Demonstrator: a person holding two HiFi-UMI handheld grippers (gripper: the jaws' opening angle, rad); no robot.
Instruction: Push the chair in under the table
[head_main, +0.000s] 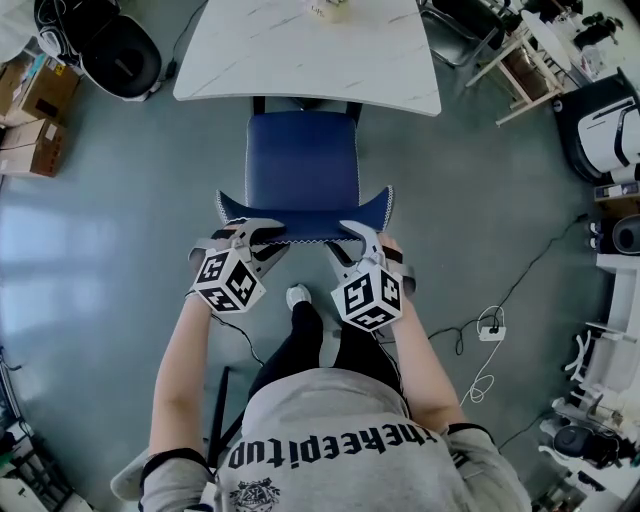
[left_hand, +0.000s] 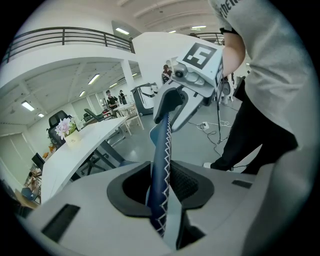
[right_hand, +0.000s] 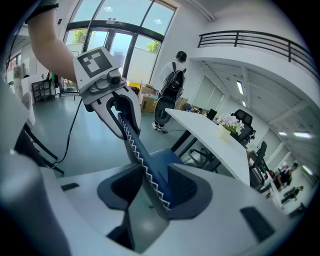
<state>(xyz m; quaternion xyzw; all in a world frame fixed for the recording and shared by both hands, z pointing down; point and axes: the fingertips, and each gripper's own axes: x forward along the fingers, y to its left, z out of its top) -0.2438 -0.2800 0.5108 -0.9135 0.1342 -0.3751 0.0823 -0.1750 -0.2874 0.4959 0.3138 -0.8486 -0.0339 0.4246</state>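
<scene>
The chair (head_main: 300, 160) stands on the floor facing the surface (head_main: 250, 60), with its front edge just at the surface's near rim and almost all of the blue seat not yet under the surface; so I judge most of the push is left to do. The backrest (head_main: 305, 212) is the part farthest from the surface, and both tools have it by its stitched top edge. The left tool (head_main: 262, 232) is part-way closed with that edge between its pads, which seem to lie against both faces, though how firmly I cannot tell. The right tool (head_main: 352, 235) is closed on the same edge in the same way. The padding looks soft and will probably give under the pads, while the frame beneath should be stiff; the chair is likely middling heavy, and its legs will drag over the floor. A hold at the top edge, one tool to each side of its middle, suits a straight push towards the surface, though pushing so high may tip the chair forward.
</scene>
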